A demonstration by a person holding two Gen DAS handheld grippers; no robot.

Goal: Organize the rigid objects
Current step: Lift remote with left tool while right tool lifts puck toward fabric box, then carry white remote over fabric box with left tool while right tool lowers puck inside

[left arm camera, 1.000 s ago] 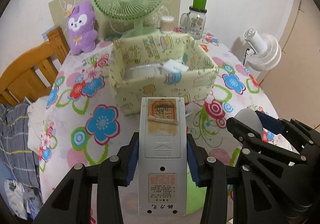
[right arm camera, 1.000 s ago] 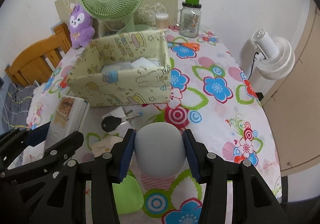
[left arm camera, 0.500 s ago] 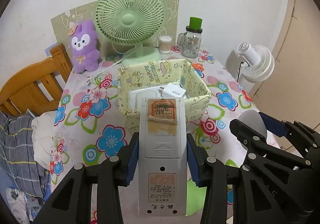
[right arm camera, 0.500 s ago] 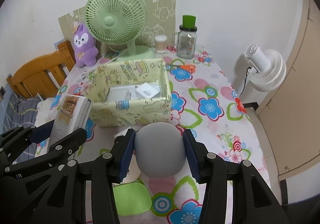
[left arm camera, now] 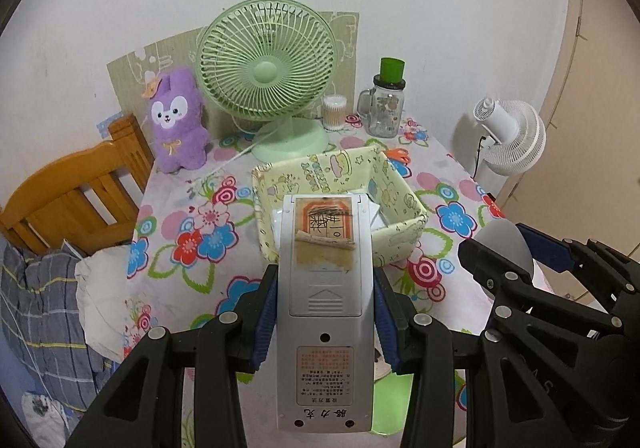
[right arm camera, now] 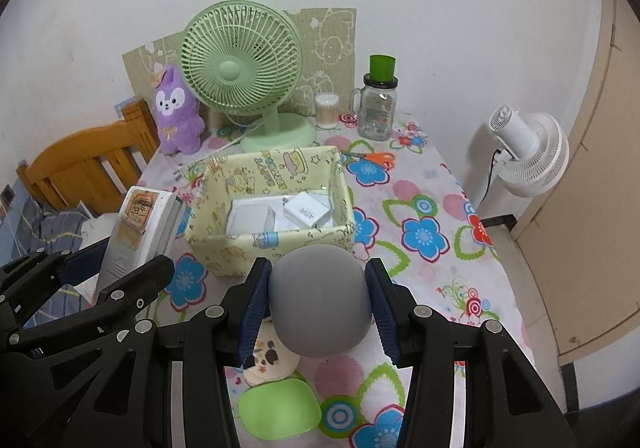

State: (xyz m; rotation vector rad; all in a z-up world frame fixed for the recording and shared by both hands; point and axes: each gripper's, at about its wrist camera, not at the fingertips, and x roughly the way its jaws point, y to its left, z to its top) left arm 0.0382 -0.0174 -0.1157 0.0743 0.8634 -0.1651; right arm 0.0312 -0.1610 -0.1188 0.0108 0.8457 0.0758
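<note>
Both grippers hold loads above the desk (right arm camera: 440,208): the left gripper (left arm camera: 325,322) clamps the remote (left arm camera: 325,312), long axis pointing at the fabric box (right arm camera: 272,252) ahead, the right gripper (right arm camera: 318,310) clamps the grey dome (right arm camera: 319,300), seemingly nearer the box.

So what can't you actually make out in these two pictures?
- Button side of the grey remote control: it faces away in both views.
- Underside of the grey rounded object: the right gripper covers it.
- Left view, floor of the yellow cartoon-print fabric box: the remote hides most of it.
- Label on the white block inside the box: too small to read.
</note>
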